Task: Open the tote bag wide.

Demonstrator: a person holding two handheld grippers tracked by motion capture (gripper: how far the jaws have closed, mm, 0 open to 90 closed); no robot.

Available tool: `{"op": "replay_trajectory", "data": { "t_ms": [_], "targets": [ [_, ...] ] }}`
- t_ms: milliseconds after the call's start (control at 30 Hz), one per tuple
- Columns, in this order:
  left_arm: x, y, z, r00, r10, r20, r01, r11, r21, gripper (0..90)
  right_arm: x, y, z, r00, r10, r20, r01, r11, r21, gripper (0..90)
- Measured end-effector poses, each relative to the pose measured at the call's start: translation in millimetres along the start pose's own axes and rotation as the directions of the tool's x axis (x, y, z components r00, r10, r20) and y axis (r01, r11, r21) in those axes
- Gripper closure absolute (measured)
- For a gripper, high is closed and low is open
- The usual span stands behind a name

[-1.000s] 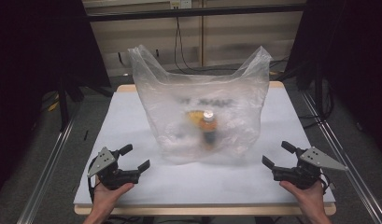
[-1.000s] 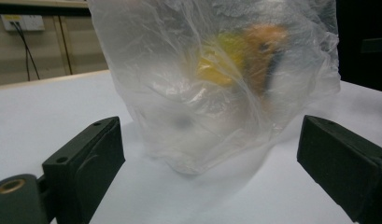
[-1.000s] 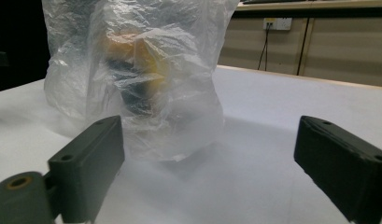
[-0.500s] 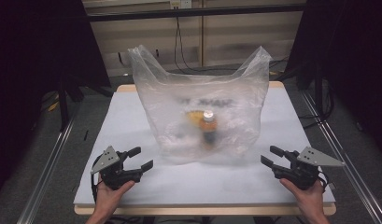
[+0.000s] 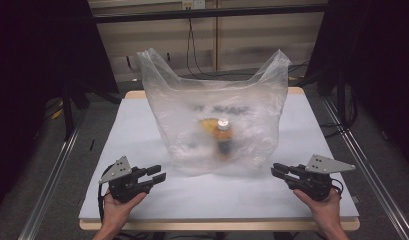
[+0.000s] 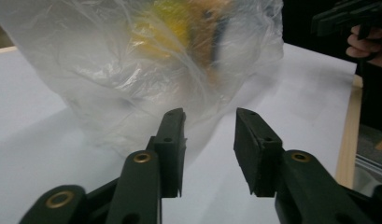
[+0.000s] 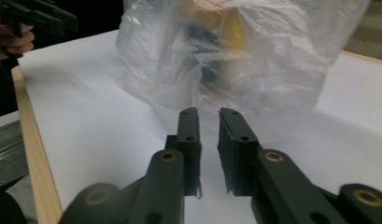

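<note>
A clear plastic bag point(image 5: 214, 117) stands upright in the middle of the white worktop point(image 5: 142, 125), its two handle loops sticking up at the top corners. Through the cloudy film a bottle point(image 5: 223, 134) with a pale cap and something yellow point(image 5: 208, 124) beside it can be made out, though both are too blurred to name more closely.

The left hand-held gripper point(image 5: 158, 173) sits low over the near left part of the worktop, held in the person's left hand point(image 5: 117, 210), and points toward the bag's lower left corner. Its jaws have just been closing; a clear gap remains between them and nothing lies in it, as the left gripper view point(image 6: 209, 135) shows. It is near the bag but not touching it.

The right hand-held gripper point(image 5: 278, 170) is held in the right hand point(image 5: 324, 212) over the near right part of the worktop, pointing at the bag's lower right corner. Its jaws have just been closing too, and in the right gripper view point(image 7: 209, 130) they stand almost together with only a thin slit, empty, apart from the bag.
</note>
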State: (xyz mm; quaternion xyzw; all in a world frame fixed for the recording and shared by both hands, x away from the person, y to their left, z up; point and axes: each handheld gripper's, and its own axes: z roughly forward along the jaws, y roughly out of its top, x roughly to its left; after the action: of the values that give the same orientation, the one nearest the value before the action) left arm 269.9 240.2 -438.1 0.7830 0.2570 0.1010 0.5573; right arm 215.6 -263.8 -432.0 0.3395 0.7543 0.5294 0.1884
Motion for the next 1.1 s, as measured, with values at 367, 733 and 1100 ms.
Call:
{"op": "replay_trajectory", "data": {
  "t_ms": [367, 733, 1100],
  "targets": [
    [-0.6, 10.3, 13.6, 0.9977, -0.001, 0.068, 0.000, 0.9999, 0.013, 90.0, -5.9, 17.6, 6.4, 0.9933, 0.035, -0.111, -0.034, 0.999, 0.012, 90.0],
    [-0.3, 23.3, 25.7, 0.9933, 0.002, 0.116, -0.005, 0.9997, 0.025, 90.0, -11.1, 42.5, 18.1, 0.9896, 0.041, -0.138, -0.045, 0.999, -0.024, 90.0],
    [1.1, 50.2, 32.4, 0.9896, 0.012, 0.143, -0.006, 0.9991, -0.041, 90.0, -14.3, 67.4, 33.5, 0.9873, 0.052, -0.150, -0.066, 0.994, -0.089, 90.0]
  ]
}}
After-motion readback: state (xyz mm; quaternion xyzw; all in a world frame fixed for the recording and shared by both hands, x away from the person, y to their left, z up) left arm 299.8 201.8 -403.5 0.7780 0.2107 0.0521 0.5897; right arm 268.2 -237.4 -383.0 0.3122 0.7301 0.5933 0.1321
